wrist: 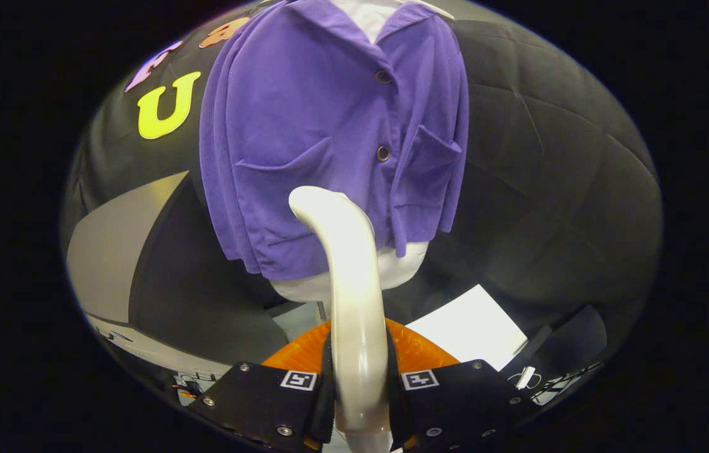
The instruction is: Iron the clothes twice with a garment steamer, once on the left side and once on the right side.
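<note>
From the gripper view, the gripper [357, 402] is closed on the garment steamer [349, 296]: both fingers press against the sides of its pale handle, which rises between them and curves forward to a rounded head. That head sits in front of the lower part of the purple shirt [323, 138], over the pocket [282, 189] on the side of the button placket that lies to the view's left — whether it touches the cloth or hangs just short of it I cannot tell. The shirt is buttoned and hangs on a white mannequin torso [392, 267], whose lower edge shows under the hem. Just ahead of the fingers, behind the handle, is an orange base [420, 349], and beyond it to the right a white sheet [470, 324] lies on the dark surface. A grey panel [112, 251] stands off to the left, well apart from the shirt.

My reading is that one side's pass is in hand, with the other side of the placket, and its pocket, yet to be judged done or not.

What could go wrong: the handle is smooth and tapered, so a loose hold could let the steamer twist or slide between the fingers. Pressing the head hard could rock the mannequin or bunch the fabric at the pocket seam — and drifting across the placket would blur the left and right passes.
</note>
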